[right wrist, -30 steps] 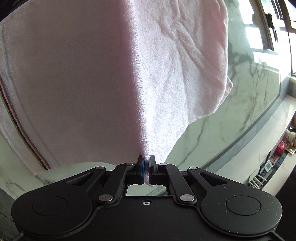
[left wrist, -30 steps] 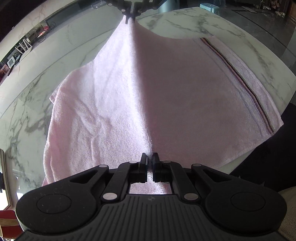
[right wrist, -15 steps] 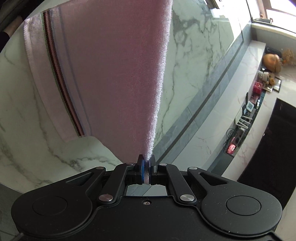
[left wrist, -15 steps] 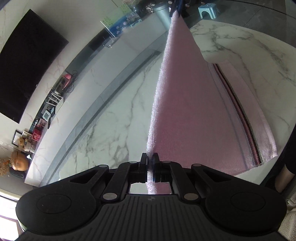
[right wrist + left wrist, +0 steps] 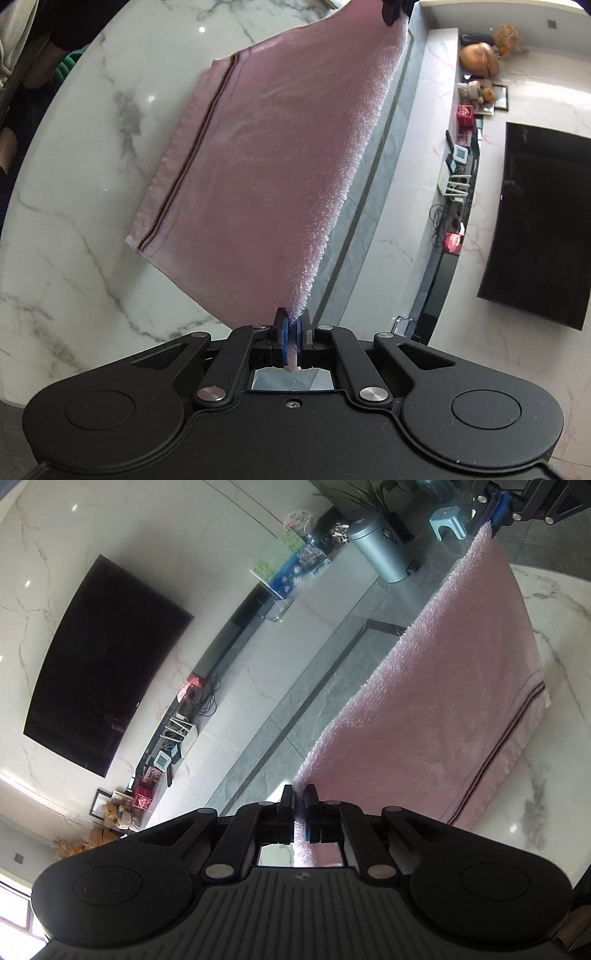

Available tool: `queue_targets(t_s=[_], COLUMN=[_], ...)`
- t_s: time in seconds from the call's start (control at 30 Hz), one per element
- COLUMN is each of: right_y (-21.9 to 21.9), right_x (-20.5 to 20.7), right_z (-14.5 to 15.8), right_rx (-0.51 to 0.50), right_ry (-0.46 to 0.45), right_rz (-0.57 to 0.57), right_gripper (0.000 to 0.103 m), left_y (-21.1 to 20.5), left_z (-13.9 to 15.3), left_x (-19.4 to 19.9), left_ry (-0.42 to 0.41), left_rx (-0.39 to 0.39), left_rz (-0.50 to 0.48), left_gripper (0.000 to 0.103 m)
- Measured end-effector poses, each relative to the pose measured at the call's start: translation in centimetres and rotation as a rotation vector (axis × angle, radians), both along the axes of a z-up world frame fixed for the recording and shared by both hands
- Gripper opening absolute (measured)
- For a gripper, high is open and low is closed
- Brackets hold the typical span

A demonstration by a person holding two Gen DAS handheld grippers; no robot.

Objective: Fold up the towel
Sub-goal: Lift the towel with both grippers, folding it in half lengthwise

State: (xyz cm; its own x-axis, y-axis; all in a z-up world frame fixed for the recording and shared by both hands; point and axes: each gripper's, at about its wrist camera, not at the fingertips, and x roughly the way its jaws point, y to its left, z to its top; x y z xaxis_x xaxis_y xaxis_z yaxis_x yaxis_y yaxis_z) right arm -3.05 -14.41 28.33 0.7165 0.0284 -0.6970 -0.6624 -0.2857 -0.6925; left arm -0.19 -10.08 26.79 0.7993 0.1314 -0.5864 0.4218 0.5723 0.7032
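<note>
So both claws are clamped on the pink towel (image 5: 461, 686): my left claw (image 5: 300, 805) pinches one corner right at its tips, and my right claw (image 5: 291, 326) has the other. The top edge runs taut from one claw straight ahead to the other. Past and below that, the rest hangs down, striped hem trailing on the marble counter (image 5: 74, 206). Looks like mid-fold to me: lifted, not laid over yet.

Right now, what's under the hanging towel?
The pink towel, clamped at its top edge by the left gripper and the right gripper, hangs over the white marble table. Only bare marble shows around it; the patch beneath its striped lower end is covered.
</note>
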Motion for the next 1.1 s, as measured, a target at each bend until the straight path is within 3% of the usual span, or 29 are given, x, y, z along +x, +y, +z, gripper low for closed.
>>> queue_targets(t_s=[0.17, 0.37, 0.7, 0.9, 1.1], right_y=[-0.7, -1.1, -1.6, -2.7, -3.4], right_x=[1.4, 5.4, 12.0, 11.9, 9.6], right_z=[1.5, -0.2, -0.1, -0.7, -4.0], right_rx=[0.084, 0.115, 0.192, 0.193, 0.144], right_ry=[-0.035, -0.091, -0.248, -0.208, -0.087], right_rz=[-0.101, -0.194, -0.302, -0.307, -0.290], right_gripper=[0.002, 0.002, 0.002, 0.002, 0.002], left_y=[-1.0, -2.9, -4.6, -4.3, -3.6], left_z=[-0.7, -2.5, -0.6, -1.0, -4.5], left_x=[2.8, 6.6, 12.8, 12.6, 10.0], left_ry=[-0.027, -0.056, -0.098, -0.095, -0.016], left_rx=[0.017, 0.023, -0.013, -0.005, 0.036], left_rz=[-0.011, 0.004, 0.045, 0.015, -0.041], left_gripper=[0.004, 0.004, 0.004, 0.004, 0.004])
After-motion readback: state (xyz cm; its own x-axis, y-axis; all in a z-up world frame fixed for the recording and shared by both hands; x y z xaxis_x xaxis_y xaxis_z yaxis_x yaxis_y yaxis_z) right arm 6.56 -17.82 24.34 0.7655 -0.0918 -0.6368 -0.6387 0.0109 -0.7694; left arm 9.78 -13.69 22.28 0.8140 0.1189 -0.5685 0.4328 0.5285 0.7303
